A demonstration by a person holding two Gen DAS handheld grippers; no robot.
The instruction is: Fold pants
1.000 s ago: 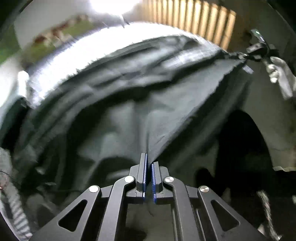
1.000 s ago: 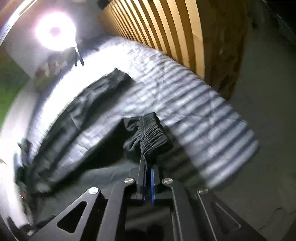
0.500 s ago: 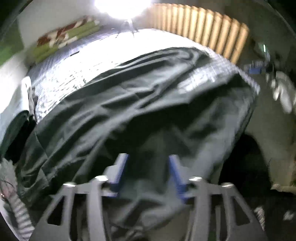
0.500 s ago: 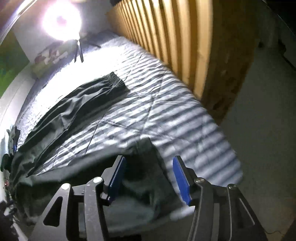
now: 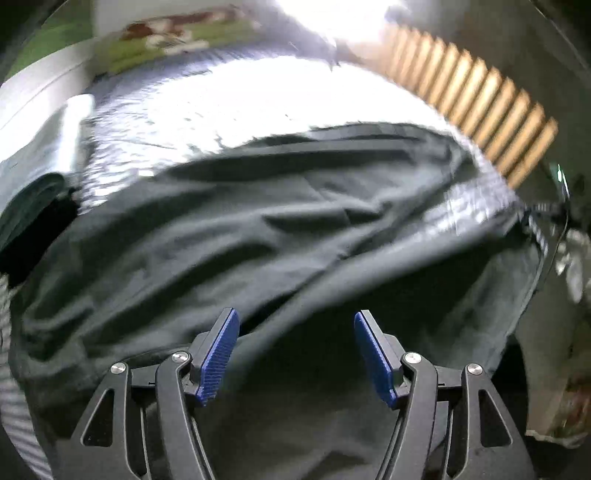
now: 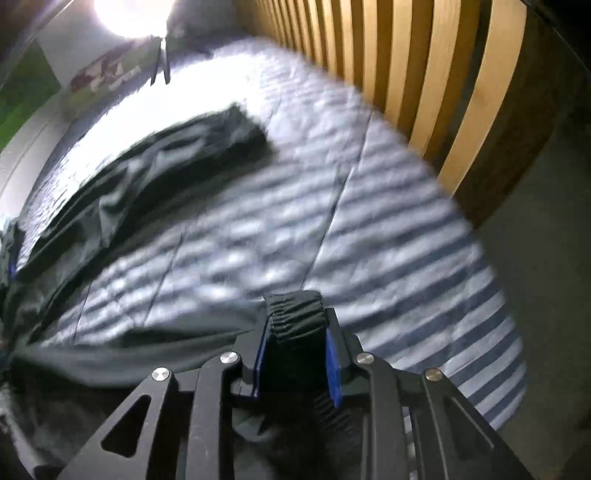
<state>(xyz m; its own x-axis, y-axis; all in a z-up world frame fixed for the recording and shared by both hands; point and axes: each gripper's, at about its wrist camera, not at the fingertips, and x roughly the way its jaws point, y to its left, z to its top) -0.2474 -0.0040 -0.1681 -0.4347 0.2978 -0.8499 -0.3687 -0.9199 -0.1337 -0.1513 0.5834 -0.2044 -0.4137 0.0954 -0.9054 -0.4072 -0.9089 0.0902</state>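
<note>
The jaws of the left gripper (image 5: 295, 354) stood wide apart and were opening further; the blue pads (image 5: 218, 354) pressed on nothing, though dark cloth lay beneath and between them. The jaws of the right gripper (image 6: 295, 354) were closing; the gathered elastic waistband (image 6: 295, 314) of the pants (image 5: 258, 229) sat between the pads, which appeared to touch it on both sides. The pants were dark, loose and creased; they lay spread along the bed (image 6: 406, 266), whose cover was striped blue and white. In the right wrist view one leg (image 6: 166, 162) ran up the bed toward the far end, its cuff lying flat on the cover, while the waist end hung at the near edge by the right gripper. In the left wrist view the cloth draped over the near edge of the bed in broad folds; a wooden slatted panel (image 6: 443, 74) stood just beside the bed; a bright lamp (image 6: 122, 14) shone at the far end.
</note>
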